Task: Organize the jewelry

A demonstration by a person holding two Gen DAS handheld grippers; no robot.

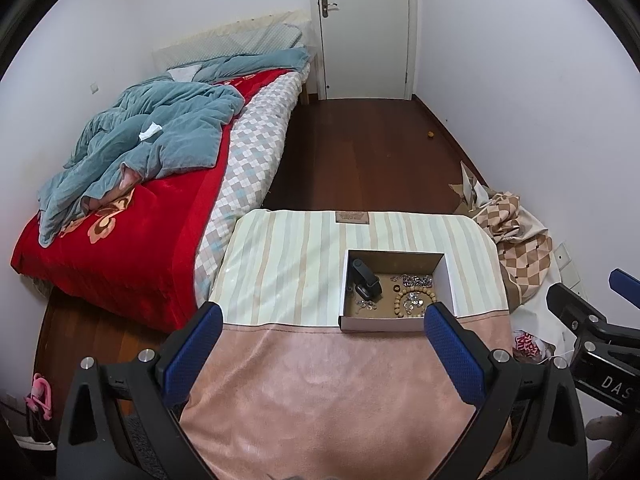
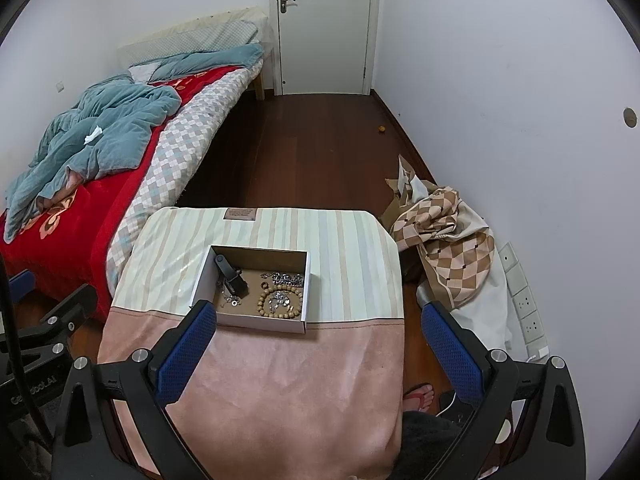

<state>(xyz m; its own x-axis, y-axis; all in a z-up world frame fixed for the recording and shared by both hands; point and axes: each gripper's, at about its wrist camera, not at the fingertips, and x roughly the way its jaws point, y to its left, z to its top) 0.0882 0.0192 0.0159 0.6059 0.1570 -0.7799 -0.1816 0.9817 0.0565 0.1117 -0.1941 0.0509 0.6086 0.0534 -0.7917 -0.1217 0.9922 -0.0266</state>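
Both claws sit wide apart, holding nothing: left claw (image 1: 322,326) and right claw (image 2: 316,326) hang back just short of the box (image 2: 264,322) on the tabletop (image 2: 280,380). Bead bracelet (image 2: 266,306), chain (image 2: 286,279) and watch (image 2: 230,274) already lie inside, so I'd guess it's nearly sorted.

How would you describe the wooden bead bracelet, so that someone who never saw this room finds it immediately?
Start at the cloth-covered table beside the bed, and find the shallow white cardboard box on it. The wooden bead bracelet lies in the box's near right part. It is the only ring of round tan beads; the silver chain behind it is metal, and the black smartwatch lies left.
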